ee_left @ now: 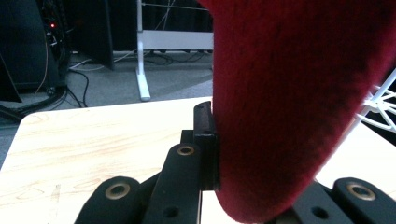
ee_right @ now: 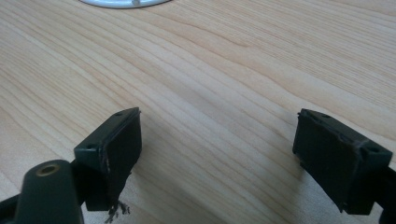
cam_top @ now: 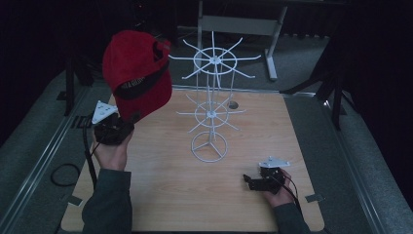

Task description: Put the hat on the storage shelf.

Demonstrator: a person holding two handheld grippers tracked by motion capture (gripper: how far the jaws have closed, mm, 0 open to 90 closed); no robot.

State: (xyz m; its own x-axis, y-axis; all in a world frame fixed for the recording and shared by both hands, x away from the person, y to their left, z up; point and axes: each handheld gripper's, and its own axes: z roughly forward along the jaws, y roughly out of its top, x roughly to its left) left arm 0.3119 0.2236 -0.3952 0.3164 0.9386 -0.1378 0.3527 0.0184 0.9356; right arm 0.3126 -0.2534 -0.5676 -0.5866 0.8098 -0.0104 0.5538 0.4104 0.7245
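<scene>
A red cap (cam_top: 136,73) hangs in the air over the table's left rear, held up by its brim. My left gripper (cam_top: 128,122) is shut on that brim, pointing up from the person's left hand. In the left gripper view the cap (ee_left: 289,93) covers the right half, pressed against one black jaw; the left gripper (ee_left: 219,140) has its other jaw hidden behind the fabric. A white wire display stand (cam_top: 210,112) with two tiers of hooks rises at the table's middle. My right gripper (cam_top: 249,181) rests low at the front right, open, and the right gripper (ee_right: 217,140) has bare wood between its jaws.
The wooden table (cam_top: 165,195) has a small round hole (cam_top: 233,105) behind the stand. The stand's ring base (ee_right: 123,3) lies ahead of the right gripper. A black cable loop (cam_top: 63,173) lies off the left edge. A white metal frame (cam_top: 272,53) stands behind the table.
</scene>
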